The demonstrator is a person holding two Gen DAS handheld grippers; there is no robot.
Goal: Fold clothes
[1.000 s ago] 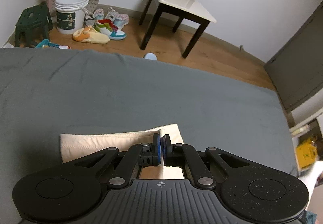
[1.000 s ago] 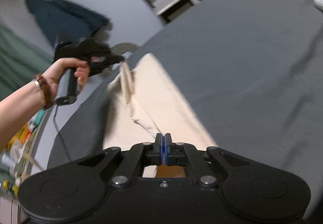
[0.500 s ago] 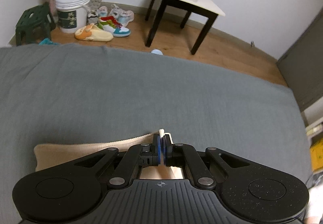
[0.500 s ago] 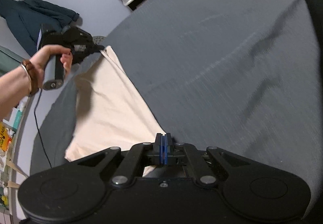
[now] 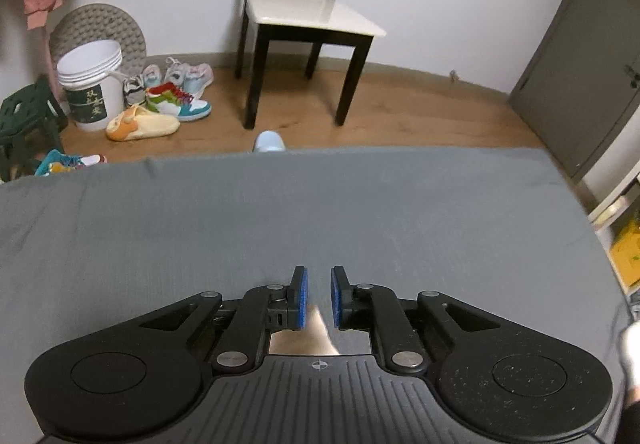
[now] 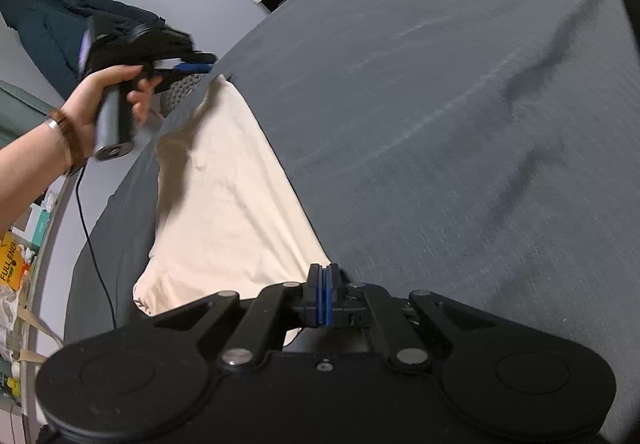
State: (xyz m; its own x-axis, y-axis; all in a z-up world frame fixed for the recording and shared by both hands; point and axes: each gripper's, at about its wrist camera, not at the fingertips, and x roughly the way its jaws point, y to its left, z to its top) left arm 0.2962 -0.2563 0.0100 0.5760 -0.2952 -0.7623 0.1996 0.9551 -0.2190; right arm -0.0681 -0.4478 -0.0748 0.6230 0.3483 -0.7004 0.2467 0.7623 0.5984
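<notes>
A: Where is the cloth?
B: The cream garment (image 6: 224,199) lies flat on the grey bed (image 6: 440,103), a long strip running from the right gripper (image 6: 324,286) up toward the left gripper (image 6: 192,67)

A: And the right gripper?
B: Its blue pads are pressed together at the garment's near corner; the cloth edge meets the fingers there, pinched between them as far as I can tell

A: The left one?
B: The left hand (image 6: 108,95) holds it just above the far corner. In its own view the left gripper (image 5: 317,298) is spread apart, nothing between the pads, a sliver of cream cloth (image 5: 318,332) showing below. A chair (image 5: 308,15) and shoes (image 5: 176,103) stand on the floor beyond
</notes>
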